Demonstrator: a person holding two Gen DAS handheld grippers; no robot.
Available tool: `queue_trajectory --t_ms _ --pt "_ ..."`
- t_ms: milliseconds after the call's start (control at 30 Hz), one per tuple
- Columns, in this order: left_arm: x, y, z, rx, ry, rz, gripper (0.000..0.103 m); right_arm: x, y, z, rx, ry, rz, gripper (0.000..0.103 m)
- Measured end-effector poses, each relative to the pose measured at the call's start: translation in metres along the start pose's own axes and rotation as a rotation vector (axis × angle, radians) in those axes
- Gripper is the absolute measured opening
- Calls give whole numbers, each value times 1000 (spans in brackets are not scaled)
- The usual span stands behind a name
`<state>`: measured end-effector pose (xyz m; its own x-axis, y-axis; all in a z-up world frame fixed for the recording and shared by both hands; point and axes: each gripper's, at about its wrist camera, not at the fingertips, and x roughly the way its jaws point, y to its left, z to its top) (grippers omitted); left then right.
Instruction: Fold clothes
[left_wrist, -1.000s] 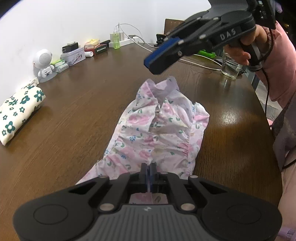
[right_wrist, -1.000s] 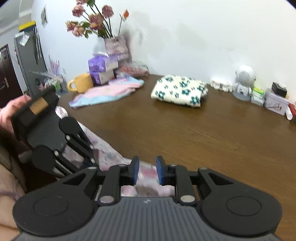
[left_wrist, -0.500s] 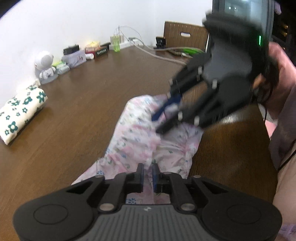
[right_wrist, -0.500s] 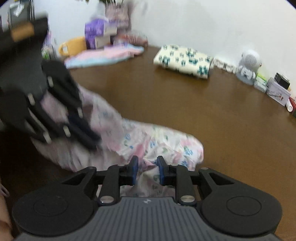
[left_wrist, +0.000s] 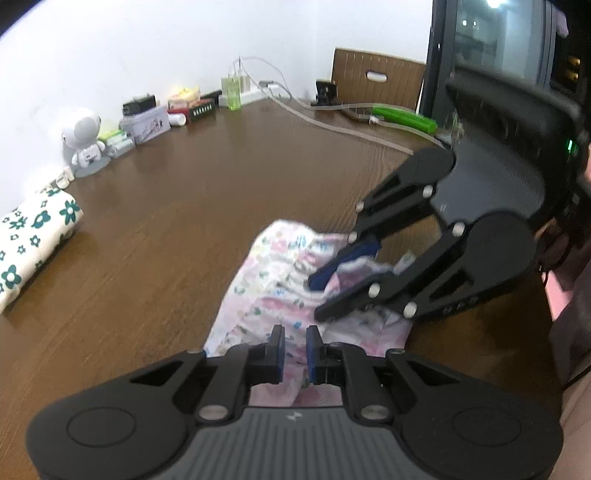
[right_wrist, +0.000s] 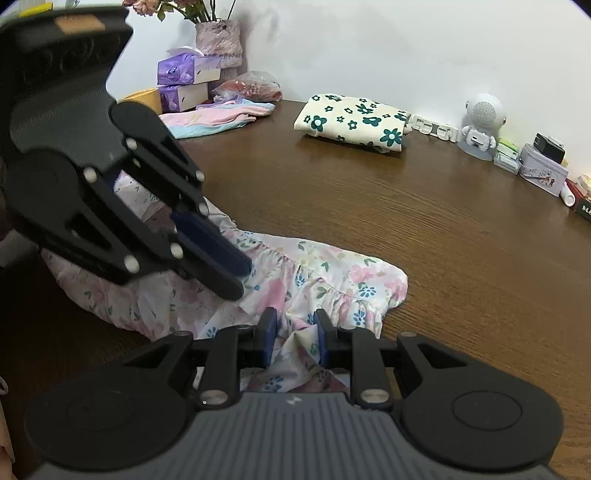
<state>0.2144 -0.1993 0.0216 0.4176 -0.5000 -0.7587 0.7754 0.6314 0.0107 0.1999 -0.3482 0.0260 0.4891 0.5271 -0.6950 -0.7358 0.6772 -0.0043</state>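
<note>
A floral garment (left_wrist: 280, 280) of pale pink and white cloth, printed with small pink, blue and green flowers, lies crumpled on the brown wooden desk (left_wrist: 177, 206), gathered into folds and ruffled seams, with one rounded corner spread flat toward the desk's middle (right_wrist: 369, 284). It sits at the desk's near edge, directly under both tools.

There are two grippers. The left gripper (left_wrist: 294, 350) has its blue-padded fingers (left_wrist: 313, 347) slightly apart over the cloth; they have just opened a little, and fabric lies in the gap without being pinched. The right gripper (right_wrist: 293, 338) has its fingers (right_wrist: 267, 336) parted too, straddling a raised fold of the garment; whether the pads press it is unclear. Each gripper crosses the other's view: the right one (left_wrist: 328, 273) reaches in over the garment and covers its far side, and the left one (right_wrist: 221, 258) hides much of the cloth's other end.

Beyond the garment, toward the wall, lie one folded cream cloth with dark green flowers (right_wrist: 354, 122), one white robot-shaped figure (right_wrist: 480, 125), one small tin (right_wrist: 543, 173) and a row of little boxes. At the desk's far corner stand two purple tissue boxes (right_wrist: 184, 81), one vase of flowers (right_wrist: 218, 40), one yellow cup (right_wrist: 144, 99) and a pile of pastel clothes (right_wrist: 218, 118).
</note>
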Motion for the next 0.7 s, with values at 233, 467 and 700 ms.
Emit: queue_trajectory --t_ms 233,467,700 --pt "1 -5 -6 27 -8 25 11 0 -3 0 25 -7 12 22" --pt "0 -6 -12 30 -31 24 10 -28 -8 -4 182 -77 -11 38" --pt "-2 -8 -16 32 -54 28 10 -66 -12 -47 496 -133 -82 58"
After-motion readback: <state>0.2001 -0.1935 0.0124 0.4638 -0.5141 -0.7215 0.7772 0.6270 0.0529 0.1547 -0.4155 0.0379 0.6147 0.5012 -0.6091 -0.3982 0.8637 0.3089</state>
